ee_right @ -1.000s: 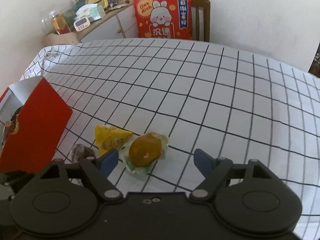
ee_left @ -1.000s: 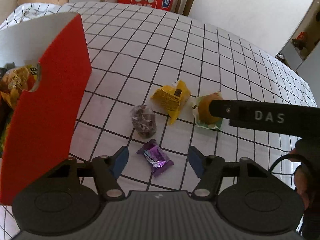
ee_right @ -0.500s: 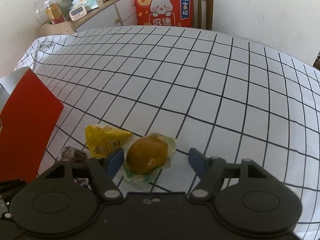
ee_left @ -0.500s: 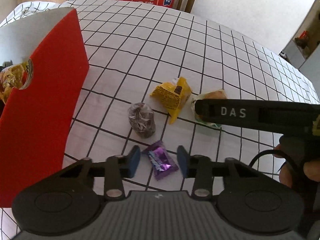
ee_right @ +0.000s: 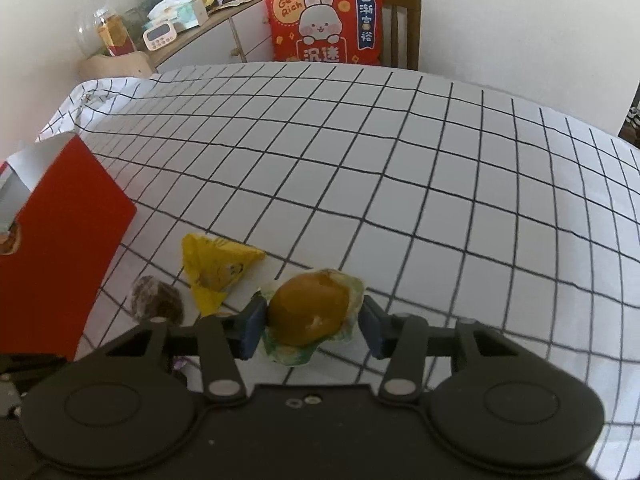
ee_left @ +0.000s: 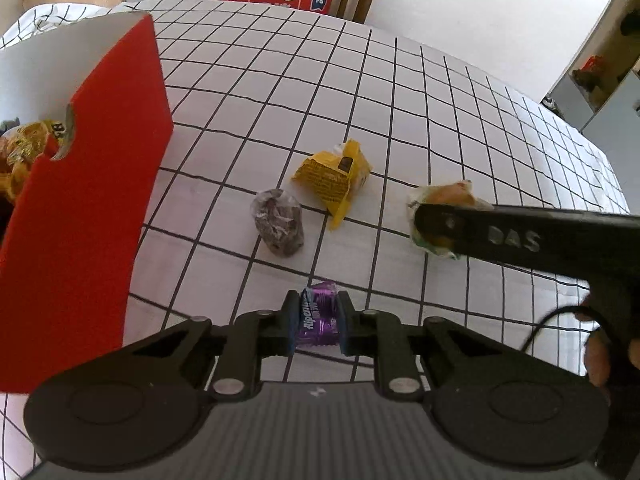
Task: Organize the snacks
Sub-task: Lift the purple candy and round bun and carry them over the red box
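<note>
Checked white tablecloth [ee_right: 400, 184] covers the table where 2 hand-held grippers work among loose snacks, a red rabbit cushion [ee_right: 326, 24] propped on the chair at 12 o'clock. At 6 o'clock in the left wrist view, the left gripper [ee_left: 318, 322] pinches a purple candy [ee_left: 317, 318] tight between its blue pads, while the red box [ee_left: 92, 184], already holding wrapped snacks, stands at 9 o'clock. The right gripper [ee_right: 310, 322] brackets a round pastry [ee_right: 310, 310] in crinkled wrapper; its left pad touches the wrapper, the right pad sits just beside it, so whether it is truly gripped cannot be told. Slippery film is the likely trouble: the candy could squirt out on the lift, and the pastry may slide or crush under an uneven squeeze. Only the left view shows the box's contents and the candy clearly; only the right view shows the sideboard clutter [ee_right: 176, 4] at 11 o'clock. A yellow packet [ee_left: 334, 178] and a dark wrapped snack [ee_left: 278, 222] wait between.
</note>
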Tool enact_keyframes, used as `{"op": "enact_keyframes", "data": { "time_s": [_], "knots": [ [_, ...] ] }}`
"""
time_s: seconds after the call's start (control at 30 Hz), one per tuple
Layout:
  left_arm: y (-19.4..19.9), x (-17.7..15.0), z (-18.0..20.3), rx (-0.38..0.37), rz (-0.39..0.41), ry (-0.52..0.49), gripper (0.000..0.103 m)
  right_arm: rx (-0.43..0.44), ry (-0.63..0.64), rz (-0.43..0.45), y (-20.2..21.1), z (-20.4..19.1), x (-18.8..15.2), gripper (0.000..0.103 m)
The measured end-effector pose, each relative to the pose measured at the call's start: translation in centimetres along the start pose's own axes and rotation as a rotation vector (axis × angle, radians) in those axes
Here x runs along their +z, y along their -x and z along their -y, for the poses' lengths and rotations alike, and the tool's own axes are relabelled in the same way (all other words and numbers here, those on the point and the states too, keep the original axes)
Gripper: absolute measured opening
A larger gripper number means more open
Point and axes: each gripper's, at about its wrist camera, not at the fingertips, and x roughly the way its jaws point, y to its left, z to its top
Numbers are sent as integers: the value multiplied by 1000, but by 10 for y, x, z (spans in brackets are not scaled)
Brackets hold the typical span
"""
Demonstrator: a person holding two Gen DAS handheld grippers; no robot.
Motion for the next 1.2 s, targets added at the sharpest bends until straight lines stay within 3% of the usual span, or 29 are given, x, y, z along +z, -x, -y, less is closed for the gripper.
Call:
{"op": "enact_keyframes", "data": {
  "time_s": [0.27, 0.73, 1.2],
  "knots": [
    [31, -6, -4, -24, 20, 19, 18, 51, 22, 31, 46, -10, -10, 48],
    [115, -18, -17, -70, 137, 7, 18, 110, 80, 90, 124, -44, -21, 48],
    [178, -14, -65, -66, 229, 30, 18, 157, 171, 142, 165, -102, -20, 48]
  ]
}}
